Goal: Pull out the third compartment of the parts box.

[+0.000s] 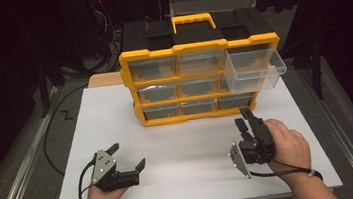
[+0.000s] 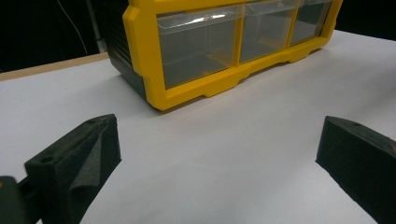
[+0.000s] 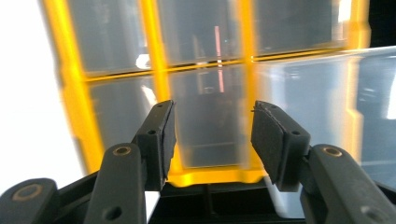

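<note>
High view: I have the yellow drawer cabinet (image 1: 202,79) as my landmark, standing at the far middle of the white desk (image 1: 183,179). It holds three rows of three clear drawers. The top right drawer (image 1: 254,69) is pulled well out of the cabinet's front and overhangs the two drawers below it; the rest sit flush. A yellow handle (image 1: 194,22) tops the cabinet. My right tongs (image 1: 243,118) are in front of the cabinet's lower right corner, near it but not touching, pointing toward it and below the pulled-out drawer. The jaws are parted, nothing between them. My left tongs (image 1: 127,156) lie well in front of the cabinet's left end, far from it, low over the desk, jaws spread wide and empty.

Left gripper view: the cabinet's bottom row of drawers (image 2: 198,46) runs across the top. Bare desk lies between it and the two widely parted jaws. Released, holding nothing.

Right gripper view: blurred. The cabinet front is close ahead, turned sideways in this view. The jaws stand partly apart, framing a clear drawer front (image 3: 210,121) behind them; the pads touch nothing that I can see. The pulled-out drawer shows at the right edge.
</note>
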